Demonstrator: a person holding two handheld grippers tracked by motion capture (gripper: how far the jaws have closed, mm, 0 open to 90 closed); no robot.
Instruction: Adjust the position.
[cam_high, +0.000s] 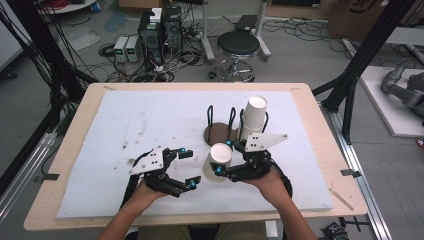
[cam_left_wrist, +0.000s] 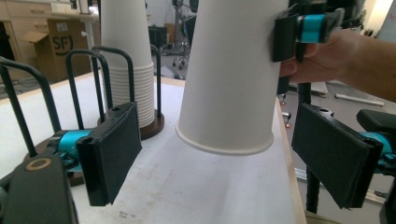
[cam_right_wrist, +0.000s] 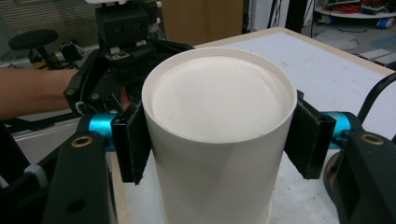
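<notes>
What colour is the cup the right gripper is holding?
White, the cup in the right gripper; clearest in the right gripper view.

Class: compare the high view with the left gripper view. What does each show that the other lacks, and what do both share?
High view alone: the round stool and floor electronics beyond the table. Left gripper view alone: the stack's ribbed rims close up. Both: the inverted paper cup gripped by the right hand-held gripper, the cup stack in its wire rack.
</notes>
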